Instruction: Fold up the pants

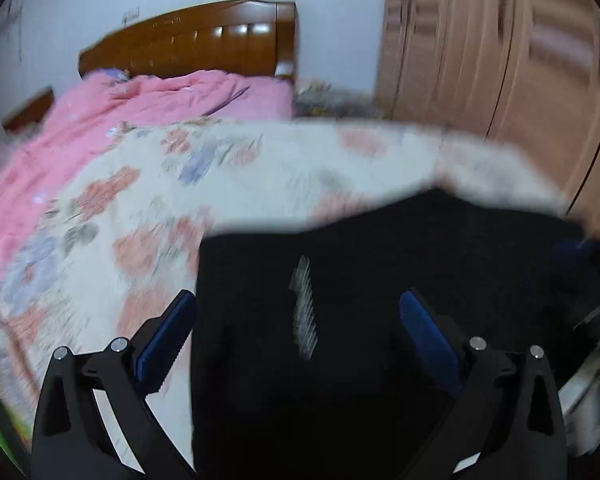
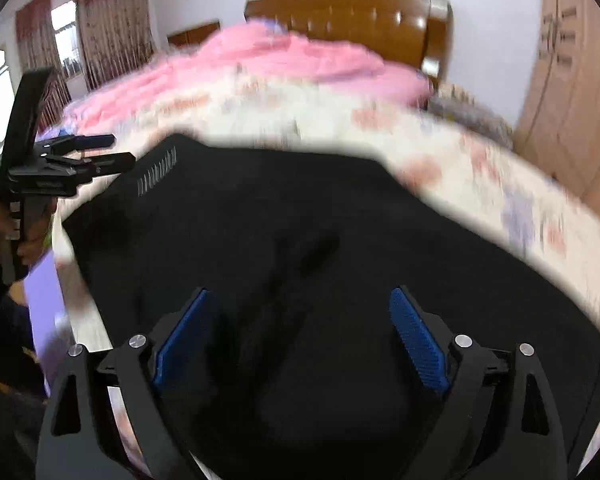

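Across the bed [image 2: 500, 168], on the flowered cover, the black pants [image 2: 300, 220] lie spread, and both tools hover above them with nothing gripped: the right hand-held gripper [image 2: 298, 336] has its blue pads wide apart over the dark cloth, and the left hand-held gripper [image 1: 296, 332] is likewise spread wide, with the pants' left edge at about its seven o'clock. Risk now is a blind pinch, since black on black hides every layer, so one jaw may catch only the top ply or snag the cover beneath. Motion blur smears everything, waistband and legs are impossible to tell apart, and the pants' near end is cut off at six o'clock.
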The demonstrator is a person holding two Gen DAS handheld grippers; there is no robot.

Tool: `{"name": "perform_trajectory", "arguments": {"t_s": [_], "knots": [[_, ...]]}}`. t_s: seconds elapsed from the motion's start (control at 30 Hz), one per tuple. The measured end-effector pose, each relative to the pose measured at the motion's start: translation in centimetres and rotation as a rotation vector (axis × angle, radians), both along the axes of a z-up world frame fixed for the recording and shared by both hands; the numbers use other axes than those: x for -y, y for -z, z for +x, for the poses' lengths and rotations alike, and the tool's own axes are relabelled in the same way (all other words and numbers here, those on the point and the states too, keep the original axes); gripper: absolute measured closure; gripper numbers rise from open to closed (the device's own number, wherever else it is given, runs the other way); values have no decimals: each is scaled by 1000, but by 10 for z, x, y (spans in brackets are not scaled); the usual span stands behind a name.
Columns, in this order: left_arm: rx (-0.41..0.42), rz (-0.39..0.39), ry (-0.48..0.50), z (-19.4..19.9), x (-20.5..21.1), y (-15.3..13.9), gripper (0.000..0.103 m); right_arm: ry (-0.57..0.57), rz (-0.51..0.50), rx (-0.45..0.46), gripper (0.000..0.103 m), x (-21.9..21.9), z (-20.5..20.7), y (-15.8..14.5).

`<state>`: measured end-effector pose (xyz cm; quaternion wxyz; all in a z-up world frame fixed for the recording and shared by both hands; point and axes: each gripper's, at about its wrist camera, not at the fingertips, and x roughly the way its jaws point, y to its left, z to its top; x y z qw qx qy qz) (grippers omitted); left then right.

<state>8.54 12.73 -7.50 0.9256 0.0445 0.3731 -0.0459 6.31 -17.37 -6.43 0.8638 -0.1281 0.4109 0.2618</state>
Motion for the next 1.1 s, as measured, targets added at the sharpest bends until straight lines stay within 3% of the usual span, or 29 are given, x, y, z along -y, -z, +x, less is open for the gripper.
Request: {"name": "perform_trajectory", "arguments": {"t_s": [0.07, 0.1, 0.13, 0.2, 0.23, 0.3, 0.4, 0.47, 0.57, 0.63, 0.73, 0.77, 1.0, 1.1], "knots": [[-62, 37, -6, 4, 7, 26, 1, 35, -57, -34, 15, 5, 0, 21], [-51, 40, -10, 4, 8, 36, 1, 53, 9, -47, 12, 12, 2, 26], [-10, 10, -20, 2, 4, 39, 1, 62, 45, -54, 11, 16, 3, 29], [-50, -18, -39, 6, -2, 38, 1, 81, 21, -56, 12, 16, 0, 24], [-78, 13, -57, 8, 1, 33, 1, 102, 29, -59, 12, 20, -4, 20], [-50, 75, -69, -3, 14, 13, 2, 173, 151, -17, 12, 49, -26, -4], [46, 37, 55, -31, 57, -27, 2, 364, 348, 59, 11, 118, -64, -25], [47, 18, 149, -34, 88, -34, 2, 517, 509, 23, 11, 176, -96, -18], [17, 34, 241, -27, 141, -24, 2, 606, 600, -49, 11, 217, -124, 3], [-21, 51, 266, -19, 166, -10, 2, 644, 602, -85, 11, 228, -128, 15], [-107, 136, 236, -7, 185, 25, 1, 616, 581, -110, 12, 227, -119, 25], [-92, 143, 229, -6, 184, 32, 1, 614, 578, -124, 12, 226, -111, 27], [-100, 103, 212, -6, 180, 36, 1, 606, 490, -230, 11, 228, -74, 31], [-88, 95, 209, -7, 181, 36, 1, 607, 546, -255, 12, 228, -71, 33]]}}
